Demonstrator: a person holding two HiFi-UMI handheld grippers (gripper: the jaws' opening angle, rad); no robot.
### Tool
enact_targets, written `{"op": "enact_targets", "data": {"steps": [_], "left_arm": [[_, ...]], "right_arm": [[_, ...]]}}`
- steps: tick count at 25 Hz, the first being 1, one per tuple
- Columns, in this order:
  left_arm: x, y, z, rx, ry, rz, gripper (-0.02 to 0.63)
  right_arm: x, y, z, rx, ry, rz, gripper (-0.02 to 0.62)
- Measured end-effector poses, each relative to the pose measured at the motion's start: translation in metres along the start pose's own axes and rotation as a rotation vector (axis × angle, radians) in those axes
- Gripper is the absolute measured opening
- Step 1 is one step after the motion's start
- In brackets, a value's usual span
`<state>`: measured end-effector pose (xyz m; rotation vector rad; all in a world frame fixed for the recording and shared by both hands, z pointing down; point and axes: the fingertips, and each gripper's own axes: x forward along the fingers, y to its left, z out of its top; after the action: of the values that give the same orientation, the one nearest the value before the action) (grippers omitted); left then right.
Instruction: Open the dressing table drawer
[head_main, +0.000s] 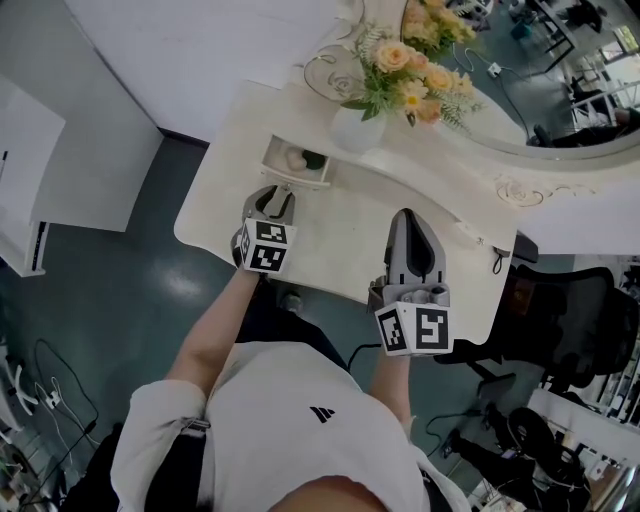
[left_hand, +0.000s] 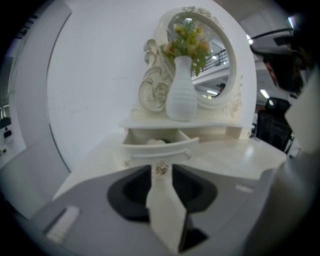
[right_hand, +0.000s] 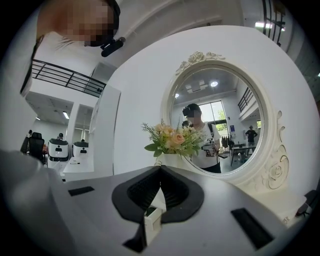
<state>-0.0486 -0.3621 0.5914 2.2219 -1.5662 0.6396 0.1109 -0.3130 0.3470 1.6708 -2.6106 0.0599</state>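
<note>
Knob (left_hand: 161, 168) of open drawer (left_hand: 160, 144) between parted left gripper (head_main: 277, 197) fingers (left_hand: 137, 186); right gripper (right_hand: 160, 170) fingers together

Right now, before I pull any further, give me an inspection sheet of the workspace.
Surface: white dressing table.
Job's things: drawer already pulled out, small items inside; its knob sits between the left jaws.
Clutter: vase of flowers behind the drawer; round mirror.
Grippers: left gripper jaws apart around the knob; right gripper jaws together, empty.
Cables: loose cables on the floor.
Surroundings: black chair to the right.
</note>
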Motion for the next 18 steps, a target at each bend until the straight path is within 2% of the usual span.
{"op": "enact_targets", "data": {"steps": [8,18], "left_arm": [[-0.033,0.009,0.015,-0.012,-0.066,0.04,0.034],[-0.077,0.01,0.037,-0.045,-0.165,0.058,0.009]], "right_arm": [[-0.002,0.013,0.003,0.004,-0.02,0.046,-0.005],[-0.01,0.027,0.006,0.001,-0.031,0.097,-0.005]]}}
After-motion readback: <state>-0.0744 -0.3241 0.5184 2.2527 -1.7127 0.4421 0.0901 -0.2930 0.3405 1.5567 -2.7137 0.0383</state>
